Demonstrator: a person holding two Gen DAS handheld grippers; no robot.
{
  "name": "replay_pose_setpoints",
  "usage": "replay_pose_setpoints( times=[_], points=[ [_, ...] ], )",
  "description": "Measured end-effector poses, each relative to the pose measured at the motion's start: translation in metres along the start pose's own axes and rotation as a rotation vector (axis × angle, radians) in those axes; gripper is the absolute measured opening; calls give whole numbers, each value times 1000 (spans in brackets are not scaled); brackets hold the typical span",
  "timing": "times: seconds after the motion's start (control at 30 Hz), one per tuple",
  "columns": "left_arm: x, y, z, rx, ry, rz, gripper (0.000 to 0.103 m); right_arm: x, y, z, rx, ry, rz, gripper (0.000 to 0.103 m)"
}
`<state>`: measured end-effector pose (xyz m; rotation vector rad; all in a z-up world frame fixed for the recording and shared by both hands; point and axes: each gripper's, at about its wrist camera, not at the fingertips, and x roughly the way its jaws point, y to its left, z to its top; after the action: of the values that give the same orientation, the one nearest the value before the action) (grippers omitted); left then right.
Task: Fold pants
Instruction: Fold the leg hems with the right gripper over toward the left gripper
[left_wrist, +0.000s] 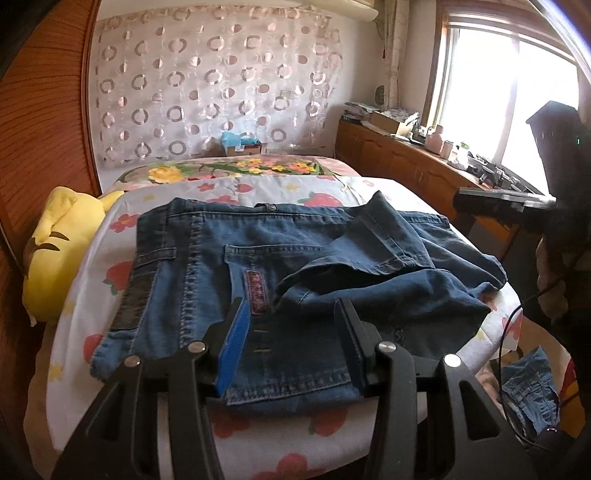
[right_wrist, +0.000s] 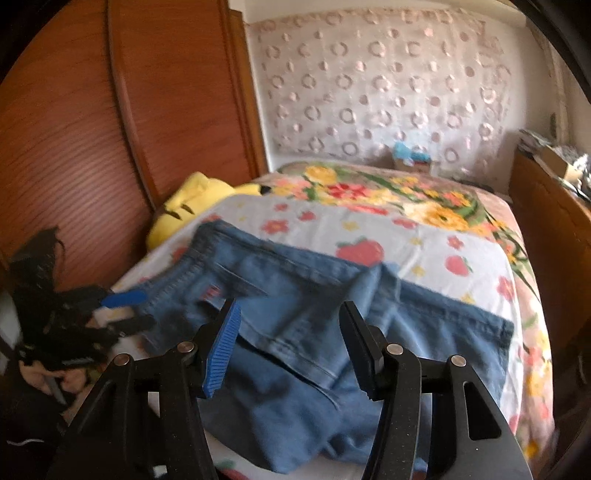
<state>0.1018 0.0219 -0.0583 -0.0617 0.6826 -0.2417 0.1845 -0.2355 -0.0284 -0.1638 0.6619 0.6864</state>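
Blue jeans (left_wrist: 207, 266) lie on the flowered bed sheet (left_wrist: 92, 266), back pocket up, with one leg (left_wrist: 369, 243) folded loosely over the seat. My left gripper (left_wrist: 291, 302) hovers over the near edge of the jeans, its jaws apart and nothing pinched between them. In the right wrist view the same jeans (right_wrist: 295, 302) spread below my right gripper (right_wrist: 291, 306), which stands open above the folded leg and holds no cloth. The left gripper (right_wrist: 131, 310) shows at the jeans' left corner. The right gripper (left_wrist: 498, 206) appears dark at the right edge of the left wrist view.
A yellow plush toy (left_wrist: 59, 251) lies between the bed and the wooden wardrobe (left_wrist: 44, 129). A low wooden cabinet (left_wrist: 406, 155) with clutter runs under the window. Another piece of denim (left_wrist: 528, 398) hangs off the bed's right side beside a black cable (left_wrist: 506, 332).
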Motion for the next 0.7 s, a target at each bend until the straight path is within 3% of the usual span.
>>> replay_pose_setpoints(
  times=[0.33, 0.7],
  points=[
    [32, -8, 21, 55, 51, 13, 47, 46, -23, -25, 83, 65, -3, 57],
    [72, -2, 0, 47, 178, -16, 47, 63, -23, -42, 90, 107, 6, 57]
  ],
)
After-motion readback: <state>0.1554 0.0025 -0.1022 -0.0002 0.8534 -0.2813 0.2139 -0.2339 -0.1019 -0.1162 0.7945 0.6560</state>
